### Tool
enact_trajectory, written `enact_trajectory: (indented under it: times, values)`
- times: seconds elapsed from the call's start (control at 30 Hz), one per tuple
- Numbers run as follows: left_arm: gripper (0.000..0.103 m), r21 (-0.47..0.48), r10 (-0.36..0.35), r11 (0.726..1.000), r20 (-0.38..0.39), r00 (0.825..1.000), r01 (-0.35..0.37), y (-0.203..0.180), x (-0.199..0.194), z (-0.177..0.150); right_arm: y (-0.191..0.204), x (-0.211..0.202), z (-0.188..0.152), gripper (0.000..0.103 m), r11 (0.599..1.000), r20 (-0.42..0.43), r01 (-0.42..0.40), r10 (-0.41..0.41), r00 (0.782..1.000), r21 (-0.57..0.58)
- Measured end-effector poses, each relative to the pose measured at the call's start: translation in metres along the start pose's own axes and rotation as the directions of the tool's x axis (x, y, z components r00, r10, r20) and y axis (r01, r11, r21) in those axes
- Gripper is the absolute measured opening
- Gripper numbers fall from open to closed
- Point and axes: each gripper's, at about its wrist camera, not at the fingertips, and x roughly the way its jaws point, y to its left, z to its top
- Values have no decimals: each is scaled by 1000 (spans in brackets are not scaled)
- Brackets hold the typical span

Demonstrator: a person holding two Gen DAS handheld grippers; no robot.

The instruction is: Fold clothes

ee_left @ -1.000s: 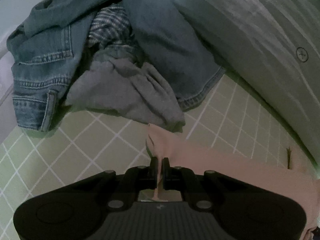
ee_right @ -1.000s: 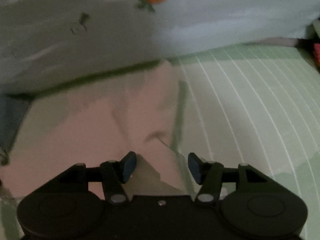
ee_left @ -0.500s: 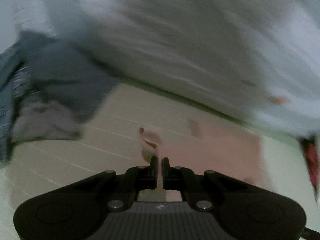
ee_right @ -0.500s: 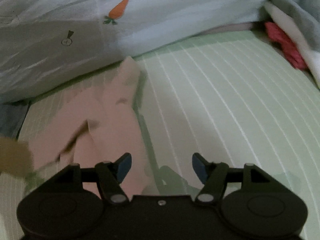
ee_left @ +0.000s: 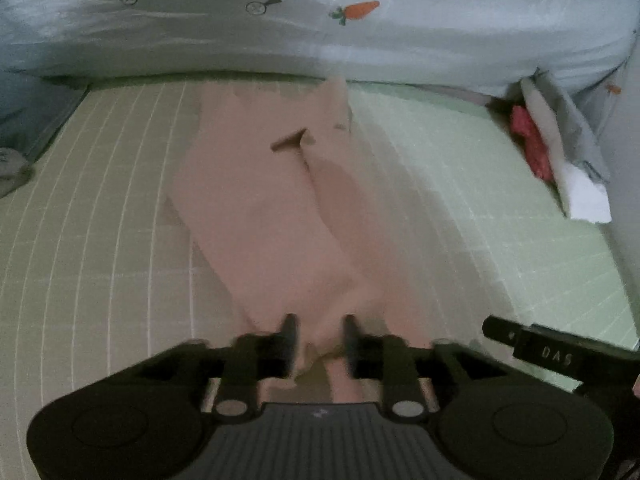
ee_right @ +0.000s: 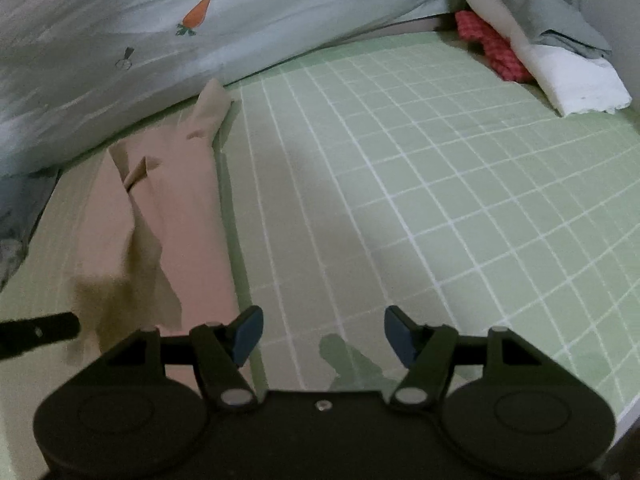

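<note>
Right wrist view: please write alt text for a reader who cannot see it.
The open right gripper hovers over a green checked sheet, with nothing between its fingers. A long pink garment lies to its left, reaching toward a carrot-print duvet.

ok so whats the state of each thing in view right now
left hand-held gripper: open, jaws have just been opening, pink cloth between them but not pinched
right hand-held gripper: open, jaws have just been opening, nothing between them
pink garment: folded lengthwise into a long strip, flat on the sheet
green checked sheet: spread flat
carrot-print duvet: bunched along the far edge
</note>
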Motion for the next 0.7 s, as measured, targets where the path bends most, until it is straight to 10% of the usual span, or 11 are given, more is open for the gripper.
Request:
enact_trajectory:
  times: [0.1, 0.27, 0.6, 0.7]
  values:
    - [80, -8, 63, 998, 23, 998, -63, -4, -8, -10, 3, -5, -5, 85, 998, 28, -27, 28, 999, -51]
    - [85, -11, 157, 988, 37, 987, -156, 1, -13, -16, 30, -5, -10, 103, 974, 58, -109, 123, 991, -199]
    - [87, -12, 227, 974, 15, 974, -226, 25, -6, -17, 78, 20, -18, 101, 938, 22, -149, 163, 986, -312]
    - [87, -33, 241, 970, 5, 970, -241, 33, -2, -19, 84, 27, -17, 73, 934, 15, -168, 182, 983, -314]
